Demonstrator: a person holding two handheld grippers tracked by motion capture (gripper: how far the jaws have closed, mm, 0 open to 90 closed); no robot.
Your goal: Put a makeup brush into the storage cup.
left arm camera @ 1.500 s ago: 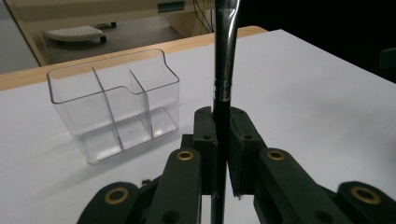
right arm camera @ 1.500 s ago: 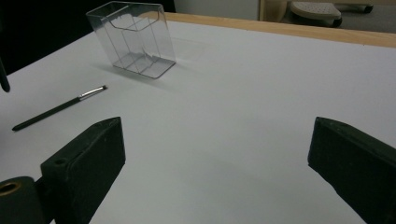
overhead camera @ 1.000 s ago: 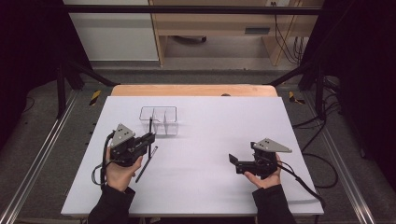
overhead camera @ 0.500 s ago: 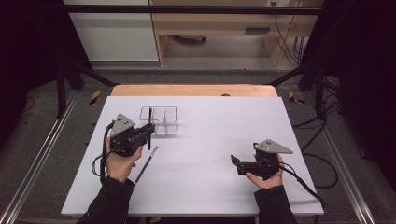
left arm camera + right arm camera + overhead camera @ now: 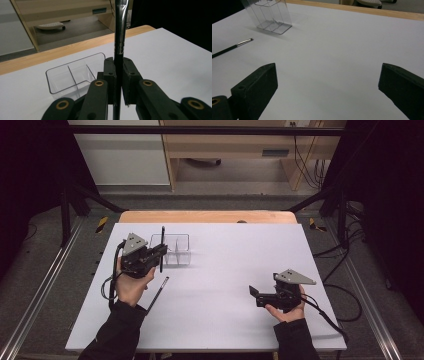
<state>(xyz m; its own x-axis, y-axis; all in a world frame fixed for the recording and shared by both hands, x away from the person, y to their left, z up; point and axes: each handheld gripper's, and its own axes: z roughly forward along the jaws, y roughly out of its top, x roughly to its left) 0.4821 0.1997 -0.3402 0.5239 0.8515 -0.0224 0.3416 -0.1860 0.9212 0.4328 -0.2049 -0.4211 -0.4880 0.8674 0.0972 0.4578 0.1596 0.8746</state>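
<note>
The left gripper's [image 5: 161, 251] fingers [image 5: 110, 75] are clenched on a slim dark brush [image 5: 119, 42], which stands upright between them, its shaft rising past their tips. Just beyond them sits a clear divided holder [image 5: 176, 249] on the white counter [image 5: 225, 270]. The right gripper's [image 5: 254, 291] fingers [image 5: 257, 87] are spread wide with nothing between them; a second brush [image 5: 157, 293] lies well off to their left.

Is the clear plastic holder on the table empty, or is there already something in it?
Empty. The clear compartment holder shows only bare dividers in the left gripper view; one pen is clamped upright beside it, another pen lies on the table.
</note>
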